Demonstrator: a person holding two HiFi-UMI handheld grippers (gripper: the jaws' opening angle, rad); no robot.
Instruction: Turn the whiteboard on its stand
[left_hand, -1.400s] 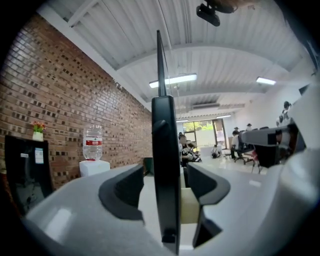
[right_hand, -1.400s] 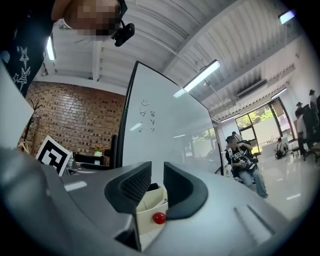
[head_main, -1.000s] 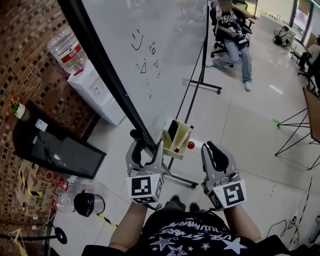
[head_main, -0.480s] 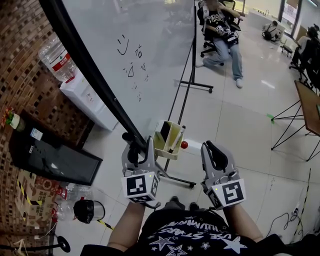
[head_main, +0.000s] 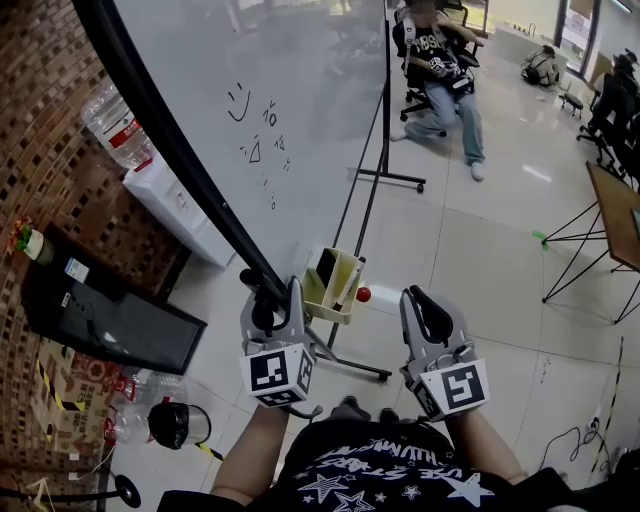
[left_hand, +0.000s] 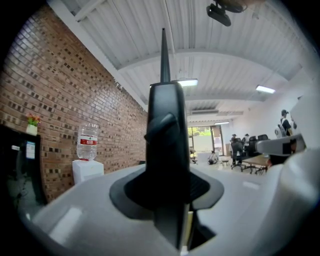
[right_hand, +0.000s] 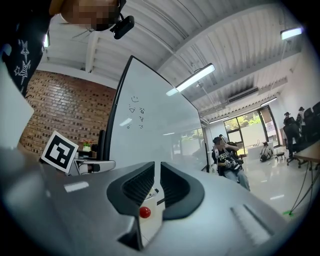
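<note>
The whiteboard (head_main: 300, 100) leans across the head view, its black frame edge (head_main: 170, 150) running down to my left gripper (head_main: 268, 300). That gripper is shut on the frame's lower end; in the left gripper view the black frame (left_hand: 165, 150) fills the space between the jaws. My right gripper (head_main: 415, 298) hovers to the right of the pale yellow marker tray (head_main: 333, 285) and a red knob (head_main: 364, 295), apart from both. Its jaws stand nearly together with nothing between them, as the right gripper view (right_hand: 157, 182) confirms. The board's face (right_hand: 150, 110) rises beyond them.
The stand's black upright and wheeled foot (head_main: 375, 190) reach away over the tiled floor. A water dispenser (head_main: 165, 190) and a black screen (head_main: 110, 310) stand by the brick wall at left. A person on an office chair (head_main: 440, 70) sits far back. A table edge (head_main: 615, 220) is at right.
The left jaws have closed onto the whiteboard's frame edge. The frame and the board now sit a little further left in view. The right gripper has barely moved.
</note>
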